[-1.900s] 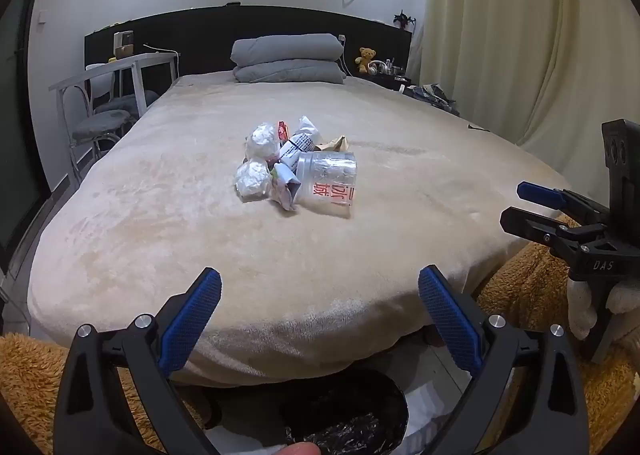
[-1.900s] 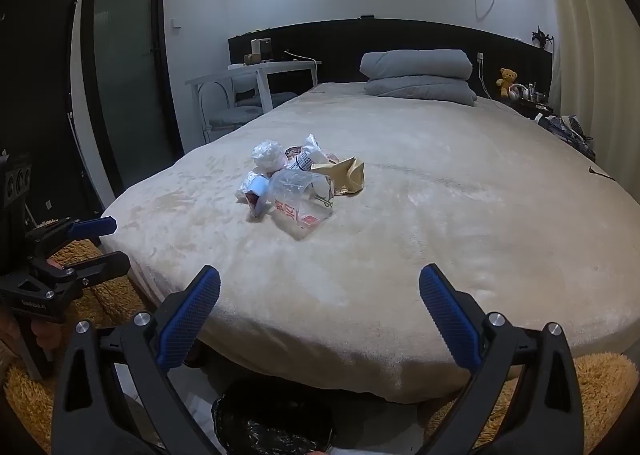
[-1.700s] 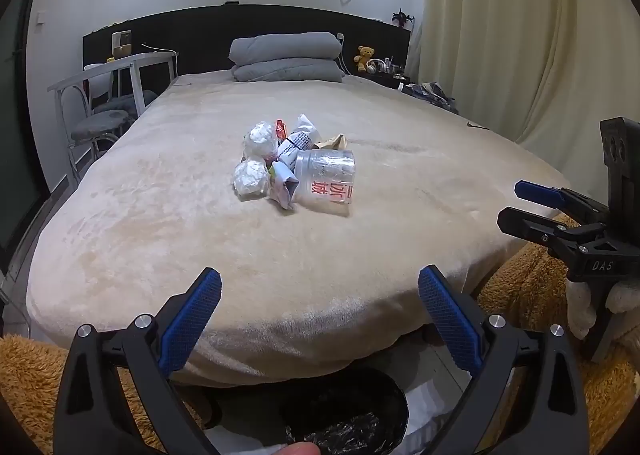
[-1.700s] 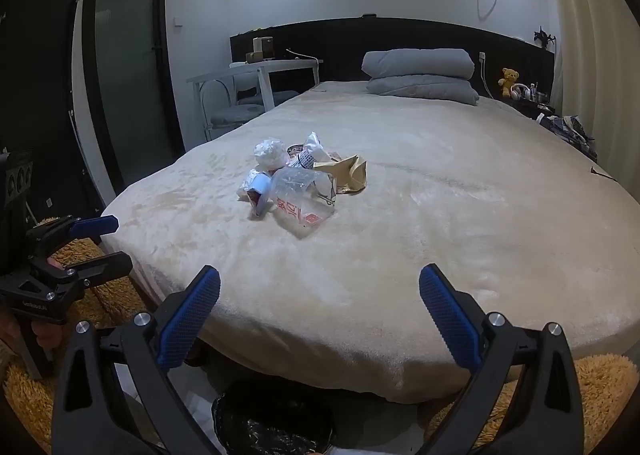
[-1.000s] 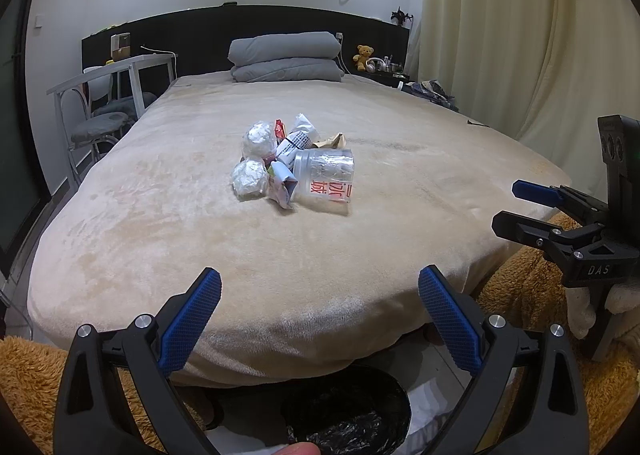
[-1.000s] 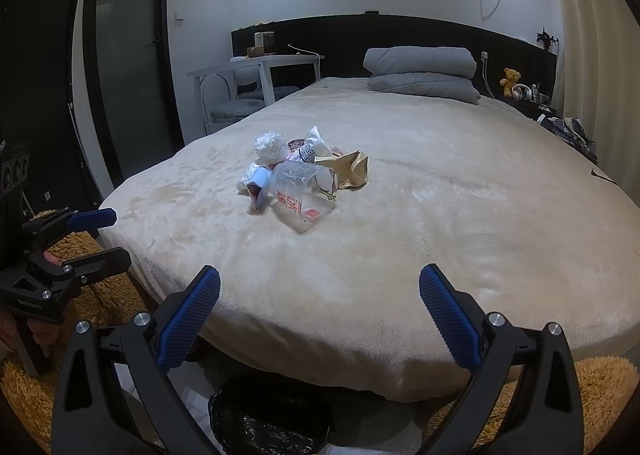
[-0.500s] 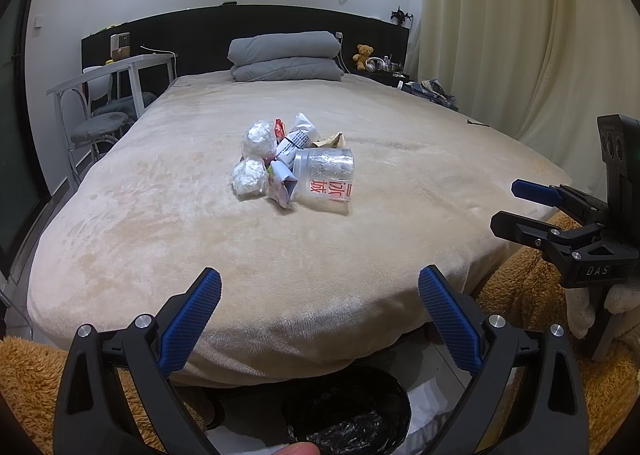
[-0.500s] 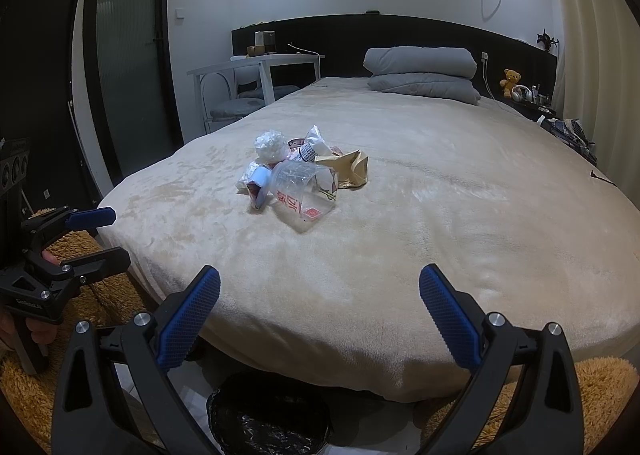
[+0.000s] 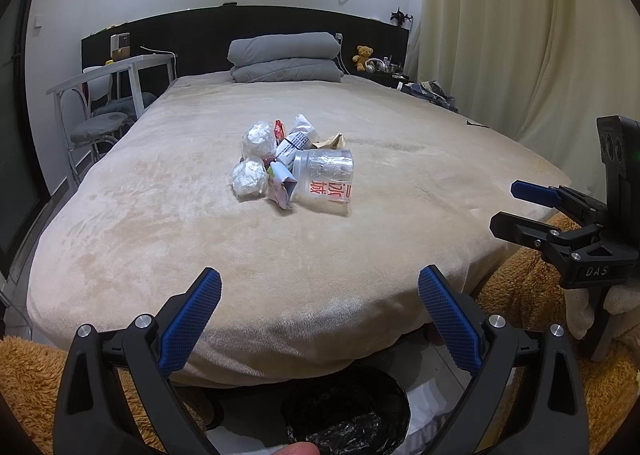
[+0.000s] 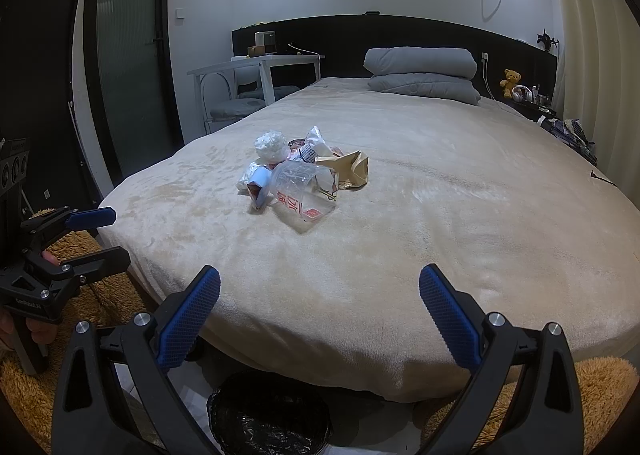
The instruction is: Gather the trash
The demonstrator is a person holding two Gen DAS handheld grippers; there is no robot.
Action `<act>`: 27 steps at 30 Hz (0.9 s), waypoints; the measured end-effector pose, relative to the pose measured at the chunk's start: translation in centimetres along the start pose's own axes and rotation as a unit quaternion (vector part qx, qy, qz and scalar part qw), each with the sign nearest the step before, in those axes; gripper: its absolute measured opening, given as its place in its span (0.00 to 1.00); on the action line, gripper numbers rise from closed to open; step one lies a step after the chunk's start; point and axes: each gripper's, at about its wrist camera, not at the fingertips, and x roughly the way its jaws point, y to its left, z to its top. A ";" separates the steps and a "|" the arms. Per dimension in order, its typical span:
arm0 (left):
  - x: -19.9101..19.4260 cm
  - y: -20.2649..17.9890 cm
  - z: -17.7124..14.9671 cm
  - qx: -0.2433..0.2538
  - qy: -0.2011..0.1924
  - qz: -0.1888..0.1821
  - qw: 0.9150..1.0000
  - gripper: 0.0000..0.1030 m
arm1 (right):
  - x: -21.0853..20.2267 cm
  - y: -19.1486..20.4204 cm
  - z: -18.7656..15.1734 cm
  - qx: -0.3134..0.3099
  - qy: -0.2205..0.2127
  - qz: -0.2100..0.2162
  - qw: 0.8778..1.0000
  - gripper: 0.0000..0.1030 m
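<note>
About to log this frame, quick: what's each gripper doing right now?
Left gripper: open, holding nothing.
Right gripper: open, holding nothing.

Trash pile (image 10: 300, 179) lies on the bed (image 10: 440, 215); bin (image 10: 270, 415) sits below.

Bare bed (image 9: 400, 215) surrounds the trash pile (image 9: 292, 167) on every side.

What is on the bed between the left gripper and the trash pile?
Nothing. In the left wrist view only bare beige blanket stretches from the open left gripper to the trash pile.
</note>
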 end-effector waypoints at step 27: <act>-0.1 0.1 0.1 0.000 -0.002 -0.003 1.000 0.94 | 0.0 0.1 0.0 -0.001 0.000 0.000 1.000 0.96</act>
